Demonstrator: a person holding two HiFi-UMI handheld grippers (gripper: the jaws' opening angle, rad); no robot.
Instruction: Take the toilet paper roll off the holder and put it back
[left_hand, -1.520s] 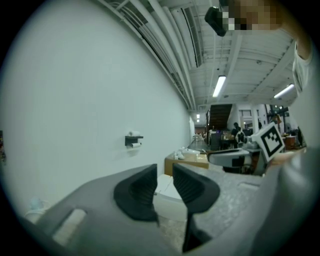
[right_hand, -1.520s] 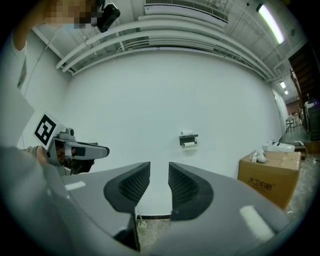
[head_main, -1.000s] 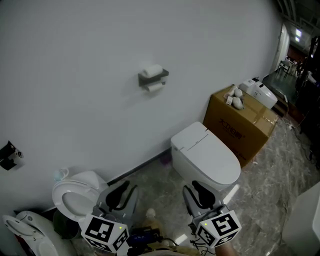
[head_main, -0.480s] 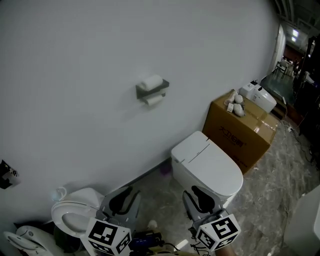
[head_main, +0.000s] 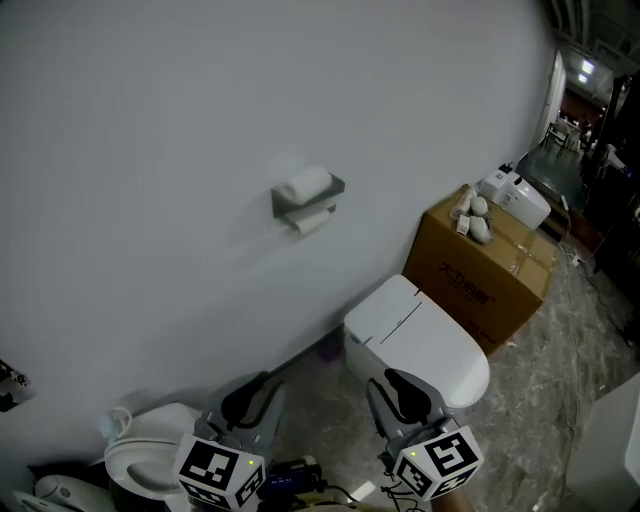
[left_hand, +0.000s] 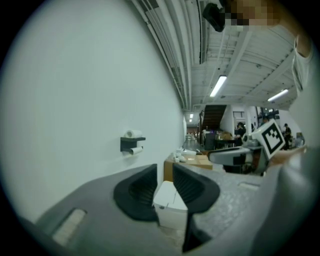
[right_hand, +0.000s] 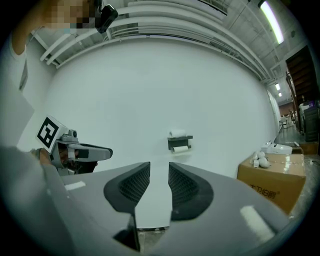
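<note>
A dark holder is fixed to the white wall. One toilet paper roll lies on top of it and a second roll hangs under it. In the head view my left gripper and right gripper are low in the picture, far short of the holder. Both are open with nothing between their jaws. The holder sits up and to the left of the left gripper in the left gripper view. In the right gripper view the holder is straight beyond the right gripper.
A white toilet with its lid shut stands against the wall below and right of the holder. A cardboard box with small white things on top is further right. Another toilet with an open bowl is at the bottom left.
Both grippers have moved forward toward the wall with me, so the holder now looks nearer and sits lower in the head view. The jaws stand as before.
</note>
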